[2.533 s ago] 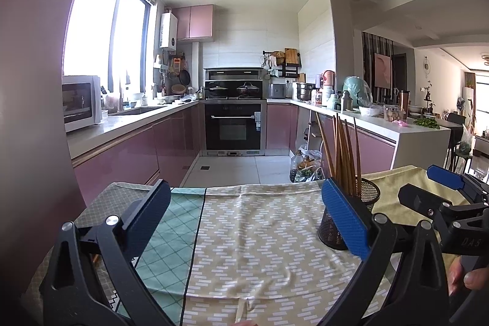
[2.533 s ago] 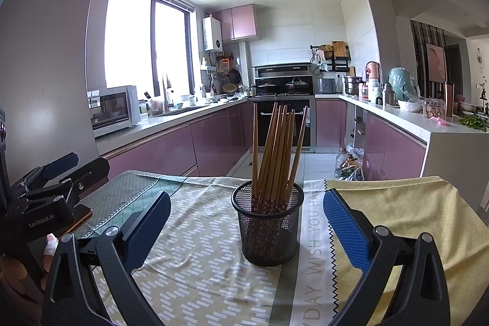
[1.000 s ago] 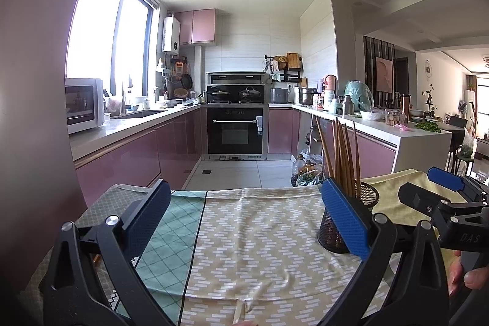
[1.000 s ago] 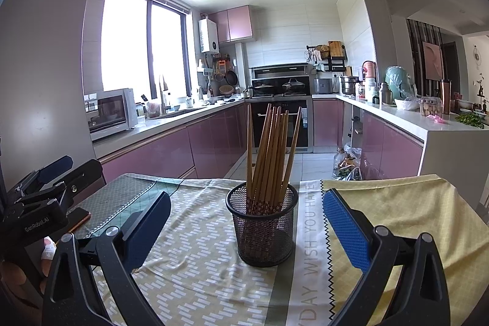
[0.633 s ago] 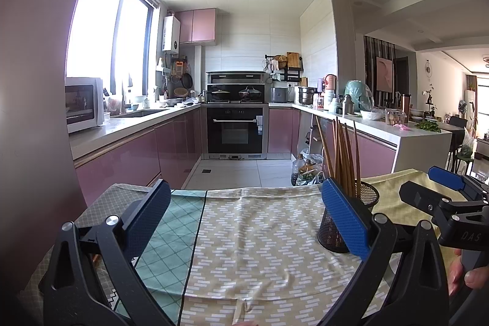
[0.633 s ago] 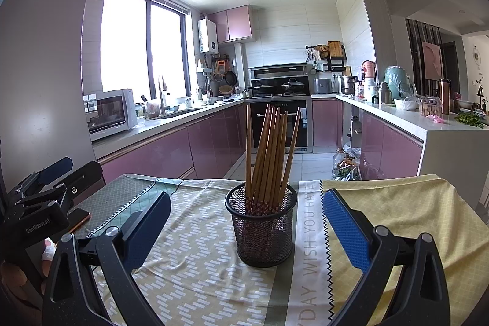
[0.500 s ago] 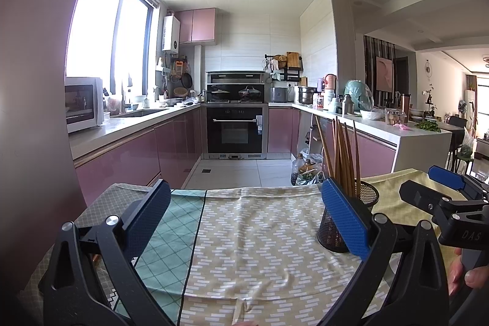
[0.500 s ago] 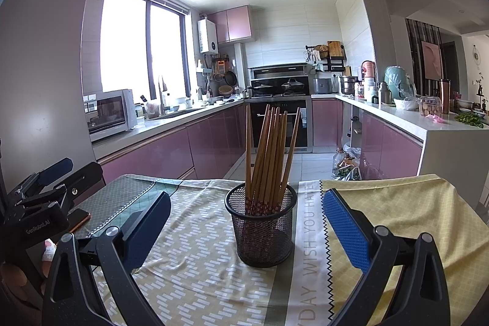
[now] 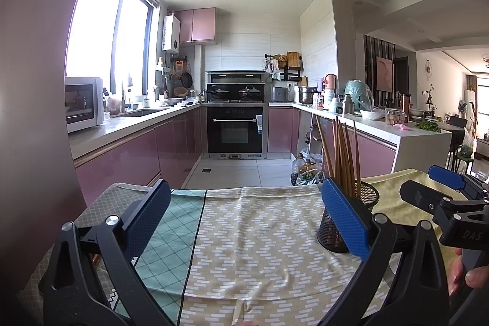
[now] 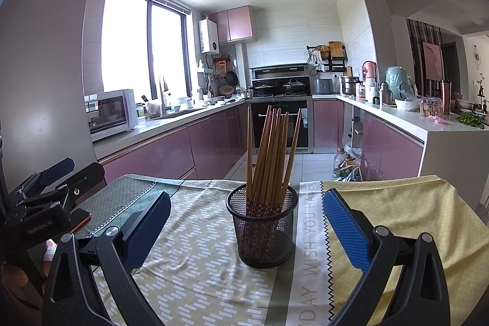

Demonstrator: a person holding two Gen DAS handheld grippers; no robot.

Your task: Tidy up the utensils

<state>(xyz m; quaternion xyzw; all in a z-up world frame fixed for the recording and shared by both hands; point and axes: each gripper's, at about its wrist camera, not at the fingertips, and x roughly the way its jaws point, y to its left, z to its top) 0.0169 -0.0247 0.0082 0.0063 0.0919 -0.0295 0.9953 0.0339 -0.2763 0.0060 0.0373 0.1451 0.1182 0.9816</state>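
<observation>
**Chopsticks gathered, both grippers idle**

Little has changed over the last couple of seconds. In the right wrist view the cup [image 10: 262, 226] has slid slightly lower and left in the frame than it was, which reads as the right gripper [image 10: 244, 223] drifting a touch up or back; the left view is almost identical to the earlier ones. Nothing has been picked up or put down in that span.

For the task, this looks like a finished or near-finished state: the chopsticks [image 10: 270, 155] all stand in the black mesh cup, fanned and leaning on its rim, and no loose utensil shows on the cloth [image 10: 195, 271] covering the counter (the near edge under both grippers is hidden, so something could lie there unseen).

The right gripper hovers level just short of the cup, aimed straight at it, its blue-padded fingers [image 10: 345, 228] spread wide with the cup between them in the view but touching neither. The left gripper [image 9: 243, 214] is held off to the cup's left, pointing across bare cloth towards the kitchen, fingers equally wide apart and empty; the cup sits behind its right finger [image 9: 345, 222]. A hand [image 9: 467, 271] is visible at the right edge of the left view, grasping the other gripper's handle.
</observation>
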